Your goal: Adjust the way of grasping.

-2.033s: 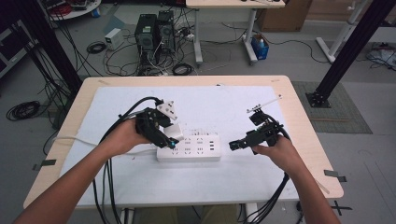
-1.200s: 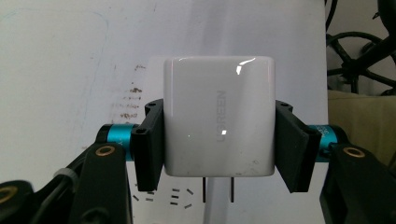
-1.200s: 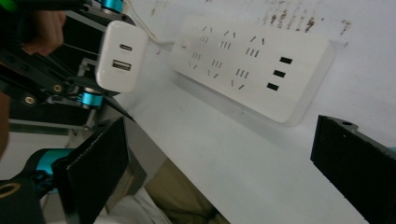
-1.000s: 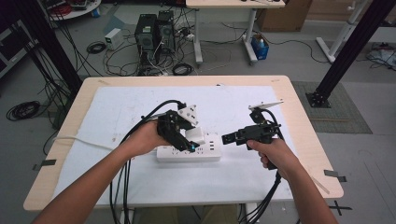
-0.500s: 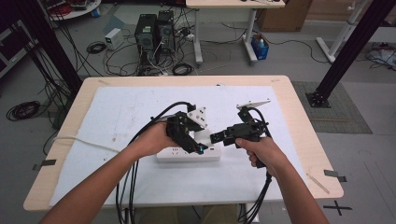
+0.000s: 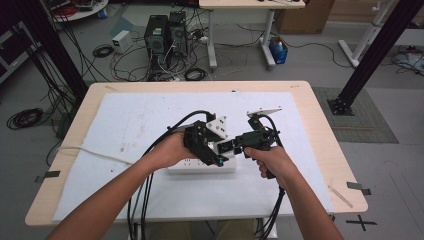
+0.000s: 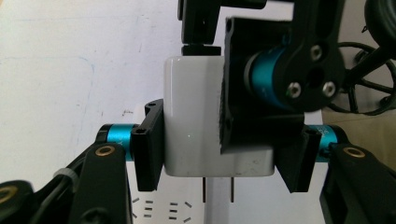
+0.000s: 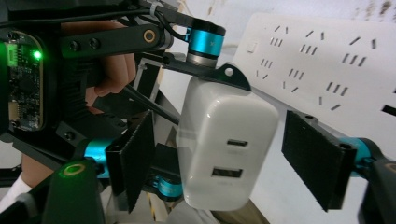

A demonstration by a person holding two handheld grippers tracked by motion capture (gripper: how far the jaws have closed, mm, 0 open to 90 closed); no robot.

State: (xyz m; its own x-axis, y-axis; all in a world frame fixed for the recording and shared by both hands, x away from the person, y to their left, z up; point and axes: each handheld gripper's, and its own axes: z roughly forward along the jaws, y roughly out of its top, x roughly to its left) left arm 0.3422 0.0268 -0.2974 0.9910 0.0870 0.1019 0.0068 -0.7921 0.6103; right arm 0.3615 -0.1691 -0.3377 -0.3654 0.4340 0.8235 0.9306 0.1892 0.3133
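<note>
Cluttered lab floor behind, cables and computer towers; nearer, a pale wooden table (image 6: 320, 107) under a white sheet, with a white multi-socket power strip (image 6: 202, 166) lying flat near its middle.

Task's thing: a glossy white block-shaped USB charger (image 8: 226, 149), two thin metal prongs (image 7: 217, 189) at one end, two ports on the opposite face. It hangs in the air just above the strip, not yet in a socket.

Left gripper (image 6: 212, 155): clamped on the charger. In the left gripper view one pad (image 7: 149, 142) presses flat on the charger's (image 7: 191, 116) side; the other pad sits behind the right gripper's jaw, so that contact is partly hidden.

Right gripper (image 6: 226, 146): jaws spread wide. In the right gripper view its two pads (image 8: 314, 156) stand either side of the charger with daylight between, touching neither side. It looks straight onto the port face.

Key relation: the charger's long axis runs prongs-to-ports. Prongs point down at the strip's (image 7: 163, 210) slots, just above them and apart. The right gripper meets the body crosswise to the left one's grip, from the port end.

Judgement: both hands are equally near, but only the left bears the load. Next move likely a handover or a steadying pinch; right jaws must close on free faces without knocking the prongs off line.
</note>
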